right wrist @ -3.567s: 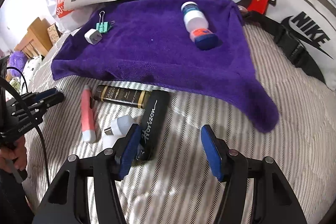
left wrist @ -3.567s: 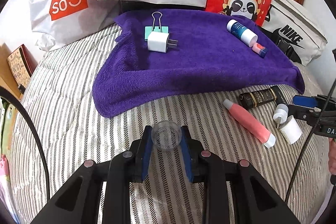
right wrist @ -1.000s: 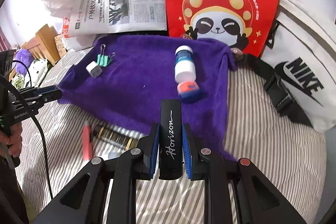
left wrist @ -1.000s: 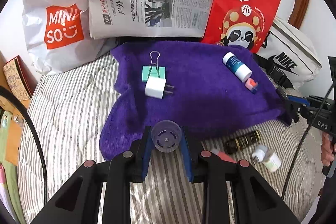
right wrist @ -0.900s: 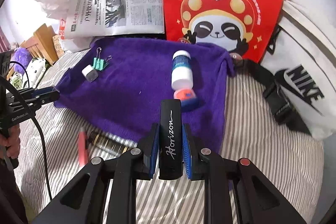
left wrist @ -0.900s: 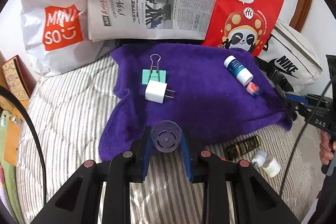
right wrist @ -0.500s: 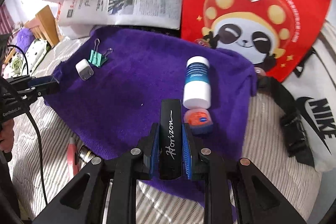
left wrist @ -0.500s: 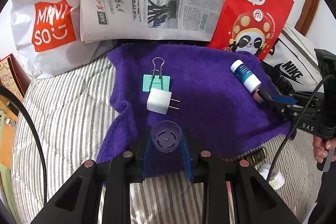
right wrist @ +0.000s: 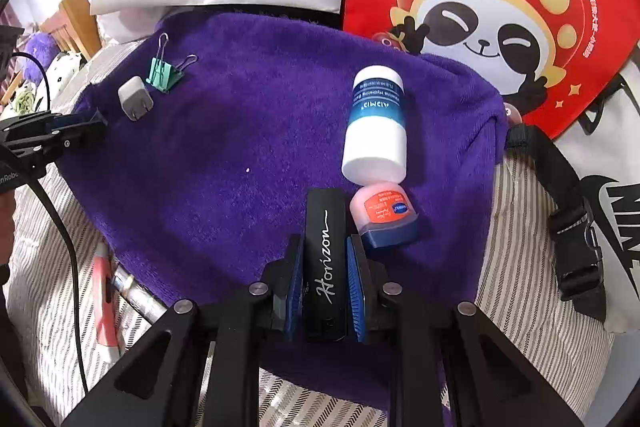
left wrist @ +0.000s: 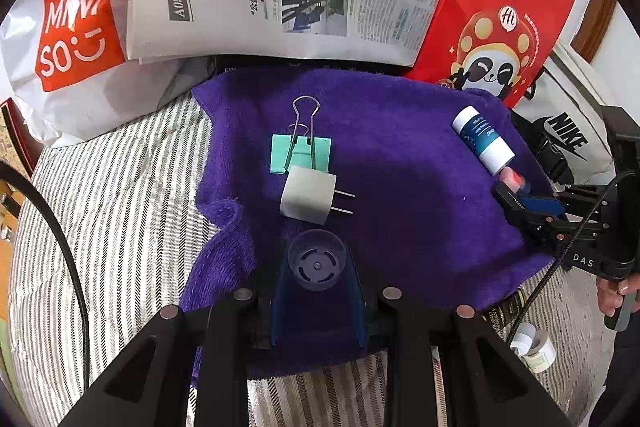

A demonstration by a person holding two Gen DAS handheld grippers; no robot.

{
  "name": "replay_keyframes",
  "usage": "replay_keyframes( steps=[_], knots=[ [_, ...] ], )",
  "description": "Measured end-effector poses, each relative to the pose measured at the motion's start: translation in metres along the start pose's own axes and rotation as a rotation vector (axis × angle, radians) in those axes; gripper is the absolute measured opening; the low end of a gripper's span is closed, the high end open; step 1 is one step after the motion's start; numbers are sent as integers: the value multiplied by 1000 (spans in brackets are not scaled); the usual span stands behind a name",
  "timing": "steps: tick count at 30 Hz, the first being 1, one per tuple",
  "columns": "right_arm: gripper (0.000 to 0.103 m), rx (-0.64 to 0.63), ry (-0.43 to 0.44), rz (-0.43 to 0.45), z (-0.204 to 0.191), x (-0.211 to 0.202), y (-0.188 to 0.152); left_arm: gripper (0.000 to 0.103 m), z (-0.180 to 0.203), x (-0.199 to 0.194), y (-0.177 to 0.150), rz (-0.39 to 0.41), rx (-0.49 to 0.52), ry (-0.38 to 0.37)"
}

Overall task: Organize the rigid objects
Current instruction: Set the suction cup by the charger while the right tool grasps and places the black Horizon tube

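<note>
Over the purple towel [left wrist: 400,155] now, both hands have come down: left gripper [left wrist: 317,269] pinching its clear cap [left wrist: 317,259], right gripper [right wrist: 325,275] clamping the black Horizon case [right wrist: 325,259], ready for placing.

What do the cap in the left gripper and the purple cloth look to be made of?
Cap: clear, glossy plastic, probably; the purple shows through its walls and moulded slots mark its base. Purple cloth: soft terry or fleece, going by its matte, fuzzy pile.

We now hold both grippers low over the purple towel [left wrist: 420,155]: the clear cap [left wrist: 317,259] nears the white charger [left wrist: 307,199], the black case [right wrist: 325,259] beside the pink jar [right wrist: 385,215].
</note>
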State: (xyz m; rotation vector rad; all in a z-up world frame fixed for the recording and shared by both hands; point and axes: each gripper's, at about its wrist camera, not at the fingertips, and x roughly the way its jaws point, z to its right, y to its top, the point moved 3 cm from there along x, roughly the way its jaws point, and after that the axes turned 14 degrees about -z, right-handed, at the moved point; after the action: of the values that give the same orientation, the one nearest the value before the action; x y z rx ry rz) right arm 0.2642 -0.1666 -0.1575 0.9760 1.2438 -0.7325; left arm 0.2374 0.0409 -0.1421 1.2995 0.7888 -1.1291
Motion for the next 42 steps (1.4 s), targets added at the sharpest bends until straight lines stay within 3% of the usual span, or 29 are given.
replay_keyframes(
  steps=[13, 22, 31, 34, 36, 42],
  knots=[
    [22, 48, 43, 21, 16, 3, -5, 25, 4, 13, 6, 4, 12, 34],
    [22, 64, 55, 39, 21, 1, -11, 26, 16, 23, 11, -15, 87, 164],
    [23, 81, 65, 43, 24, -2, -9, 27, 21, 24, 12, -40, 76, 167],
    [33, 106, 109, 42, 26, -3, -9, 37, 21, 22, 7, -53, 62, 139],
    [46, 124, 135, 35, 26, -4, -10, 43, 21, 19, 2, -50, 52, 131],
    [51, 130, 59, 34, 18, -16, -24, 49, 22, -4, -14, -29, 40, 128]
  ],
)
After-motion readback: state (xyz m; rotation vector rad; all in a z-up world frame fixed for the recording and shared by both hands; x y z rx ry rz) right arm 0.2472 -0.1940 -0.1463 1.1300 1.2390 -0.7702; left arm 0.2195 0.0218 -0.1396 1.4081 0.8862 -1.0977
